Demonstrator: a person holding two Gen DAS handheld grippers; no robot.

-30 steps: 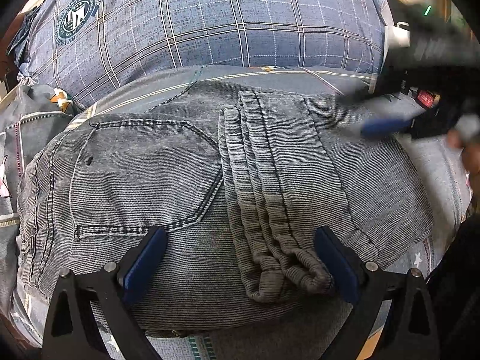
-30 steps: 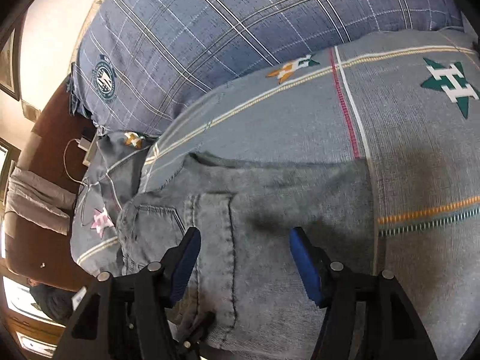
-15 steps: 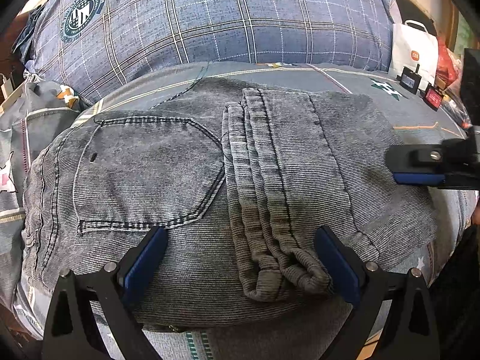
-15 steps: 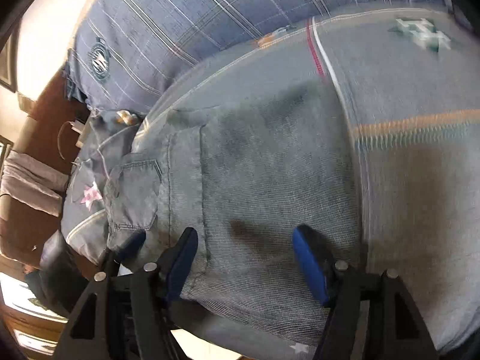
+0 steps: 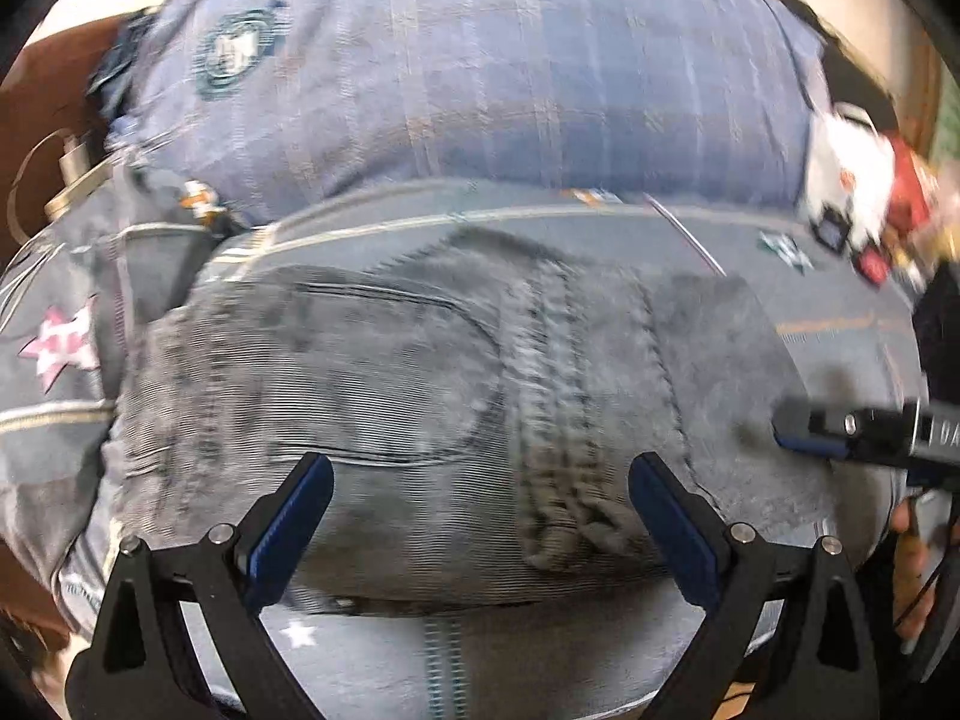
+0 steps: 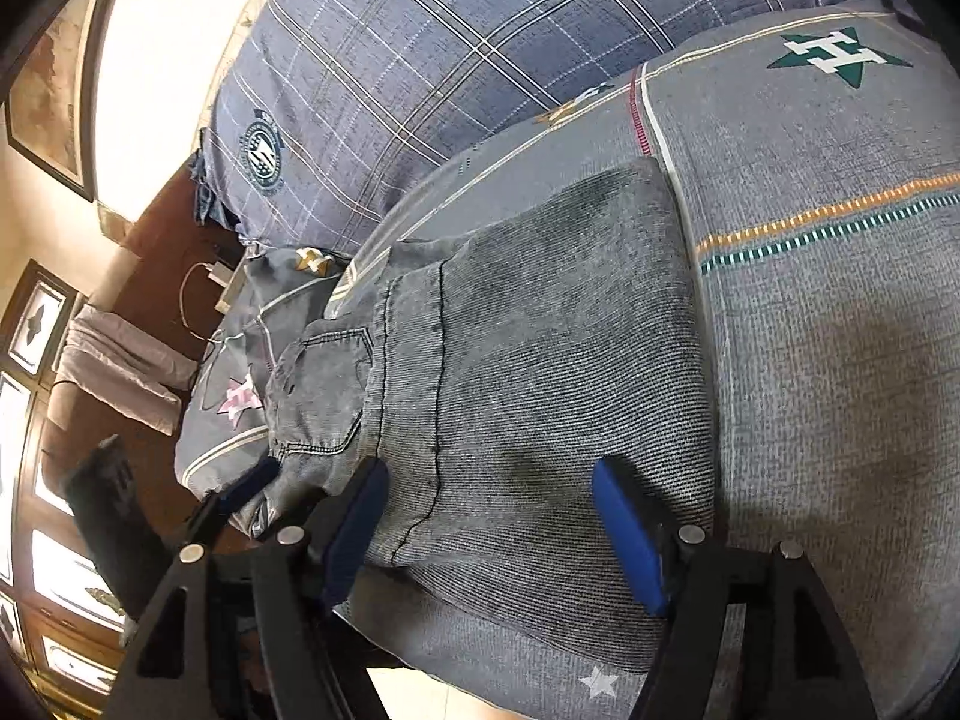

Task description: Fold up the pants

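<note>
A: Bed, grey printed cover, plaid pillow at 12 o'clock. What's unclear?

B: Left view is smeared by blur; clutter at its 2 o'clock unreadable. Bed's near edge cut off by the frame.

A: Pants?

B: Folded, flat on the bed, back pocket up. Layers underneath hidden.

A: Tongs?

B: Left tongs wide, hovering above the denim, nothing gripped. Right tongs wide and opening, over the fold's near edge, nothing between them; contact unclear.
</note>
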